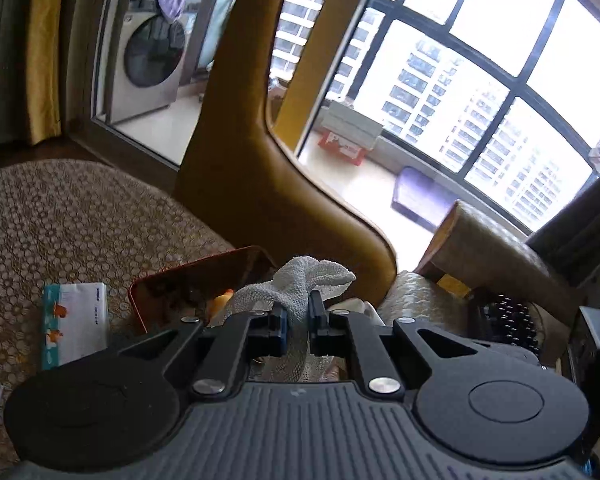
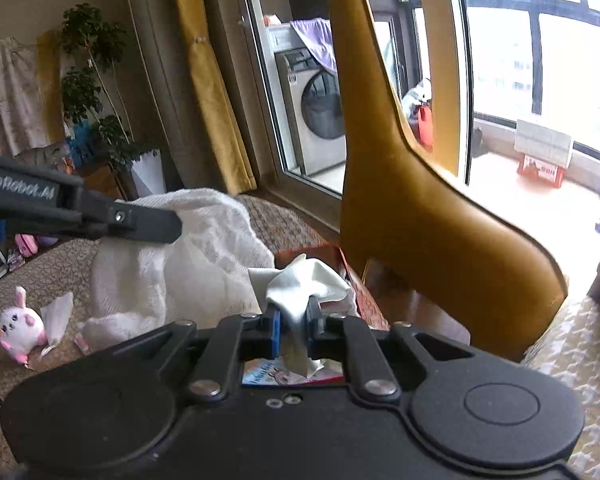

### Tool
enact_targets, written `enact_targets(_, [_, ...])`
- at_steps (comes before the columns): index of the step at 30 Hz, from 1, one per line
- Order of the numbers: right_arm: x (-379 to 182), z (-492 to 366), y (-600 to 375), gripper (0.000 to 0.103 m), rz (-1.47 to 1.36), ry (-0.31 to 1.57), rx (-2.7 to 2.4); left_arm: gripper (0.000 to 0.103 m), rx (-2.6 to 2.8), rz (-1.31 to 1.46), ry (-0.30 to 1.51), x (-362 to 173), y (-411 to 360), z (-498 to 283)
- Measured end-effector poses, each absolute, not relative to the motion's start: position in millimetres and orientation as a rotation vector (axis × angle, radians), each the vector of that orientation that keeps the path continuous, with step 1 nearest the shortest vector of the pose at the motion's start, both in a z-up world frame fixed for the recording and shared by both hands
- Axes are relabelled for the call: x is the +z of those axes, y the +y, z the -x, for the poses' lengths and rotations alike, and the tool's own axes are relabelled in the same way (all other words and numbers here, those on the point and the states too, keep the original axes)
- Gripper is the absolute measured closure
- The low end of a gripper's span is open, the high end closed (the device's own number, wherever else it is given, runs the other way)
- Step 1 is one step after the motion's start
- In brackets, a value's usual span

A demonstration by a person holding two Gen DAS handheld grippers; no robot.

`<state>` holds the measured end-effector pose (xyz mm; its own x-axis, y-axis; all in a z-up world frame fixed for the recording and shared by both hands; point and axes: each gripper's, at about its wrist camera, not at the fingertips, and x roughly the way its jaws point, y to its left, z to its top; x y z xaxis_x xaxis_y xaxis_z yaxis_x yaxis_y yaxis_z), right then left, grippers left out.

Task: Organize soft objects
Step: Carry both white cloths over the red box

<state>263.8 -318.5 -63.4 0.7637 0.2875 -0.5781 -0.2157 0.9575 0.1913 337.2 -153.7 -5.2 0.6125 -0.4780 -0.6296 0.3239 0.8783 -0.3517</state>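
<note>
My left gripper (image 1: 296,312) is shut on a bunch of white knitted cloth (image 1: 312,276) that sticks up between its pads. In the right wrist view the same left gripper (image 2: 175,226) comes in from the left, with the white knitted cloth (image 2: 196,264) hanging from it in a big fold. My right gripper (image 2: 294,316) is shut on a smoother white fabric (image 2: 306,280). Whether the two fabrics are joined I cannot tell. Just beyond both grippers lies an open red tin box (image 1: 188,280), and a pink bunny plush (image 2: 18,326) lies at the far left.
A mustard-yellow chair back (image 2: 420,208) rises close behind the box. A tissue pack (image 1: 74,326) lies on the patterned brown cover (image 1: 80,220). A black keyboard-like object (image 1: 508,320) sits at the right. Glass doors, a washing machine (image 2: 320,116) and a potted plant (image 2: 96,92) stand further back.
</note>
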Motion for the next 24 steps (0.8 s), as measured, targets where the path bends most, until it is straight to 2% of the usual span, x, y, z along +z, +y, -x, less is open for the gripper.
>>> enact_targets(12, [-100.4,-297.2,-309.2,0.092,-0.114,0.725,0.295,0.093,-0.423,0.227,0.864,-63.4,-150.3,-391.2])
enact_targets(24, [-127.4,-318.8,-300.5,0.092,-0.102,0.784,0.301,0.093,-0.366,0.124,0.896,-101.2,-149.8,-407.7])
